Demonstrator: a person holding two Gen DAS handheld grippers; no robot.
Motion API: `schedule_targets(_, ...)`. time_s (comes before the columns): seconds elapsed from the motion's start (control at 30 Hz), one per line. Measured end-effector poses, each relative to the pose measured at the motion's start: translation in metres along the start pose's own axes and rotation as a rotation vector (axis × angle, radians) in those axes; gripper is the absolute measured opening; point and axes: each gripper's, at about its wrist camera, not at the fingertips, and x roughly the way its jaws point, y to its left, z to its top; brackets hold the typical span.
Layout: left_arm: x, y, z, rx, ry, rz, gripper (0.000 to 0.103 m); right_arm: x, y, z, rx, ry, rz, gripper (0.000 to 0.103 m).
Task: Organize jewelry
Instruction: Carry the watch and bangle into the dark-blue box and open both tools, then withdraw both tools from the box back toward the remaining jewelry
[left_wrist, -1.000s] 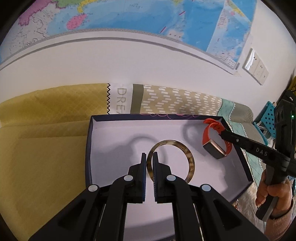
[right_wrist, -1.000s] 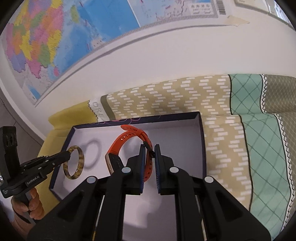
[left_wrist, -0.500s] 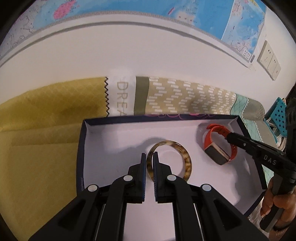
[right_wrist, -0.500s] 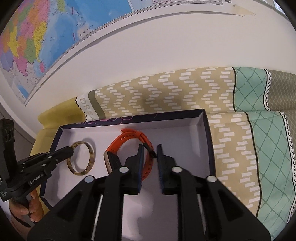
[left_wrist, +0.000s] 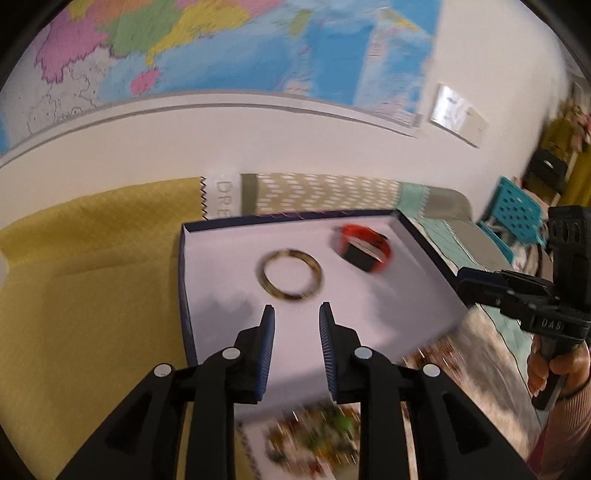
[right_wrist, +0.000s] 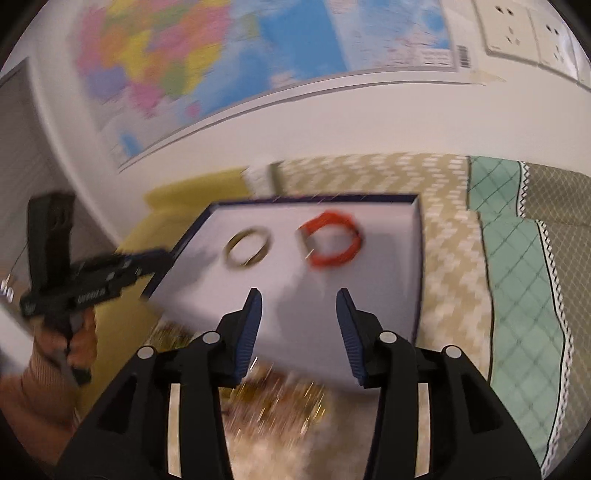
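A shallow navy box (left_wrist: 183, 295) with a white floor lies on a patchwork bedspread (right_wrist: 517, 277) under a wall map (left_wrist: 221, 44). Inside it, toward the far side, a tortoiseshell bangle (left_wrist: 289, 273) lies flat, and just to its right, apart from it, an orange wristband with a dark watch face (left_wrist: 364, 251) lies against the far right corner region. The left gripper (left_wrist: 295, 314) hangs over the near part of the box, its jaws having just been opening; they now stand a modest way apart with nothing between them, the bangle lying free beyond the tips. The right gripper (right_wrist: 298, 299) likewise hangs over the near edge of the box, its jaws also just opened, wider than the left pair, and empty; the wristband (right_wrist: 332, 240) and bangle (right_wrist: 248, 246) lie beyond them. Each gripper appears at the other view's edge, held by a hand (left_wrist: 554, 365). Both views are motion-blurred, and a patterned mat (right_wrist: 280, 398) near the box is unreadable.
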Motion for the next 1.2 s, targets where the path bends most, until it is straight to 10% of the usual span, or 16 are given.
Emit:
schedule_targets(0.37, -0.008, -0.045, -0.057, 0.081, 0.053, -0.090, 0.030, 0.013, 0.012, -0.051, 0.013, 0.106, -0.004, 0.042)
schedule_targets(0.53, -0.005, -0.052, -0.067, 0.070, 0.072, -0.110, 0.033, 0.008, 0.010, -0.055, 0.013, 0.098, 0.009, 0.012)
schedule_targets(1.2, -0.014, -0.068, -0.088, 0.085, 0.092, -0.157, 0.035, -0.113, 0.011, -0.037, 0.119, -0.199, 0.250, 0.009)
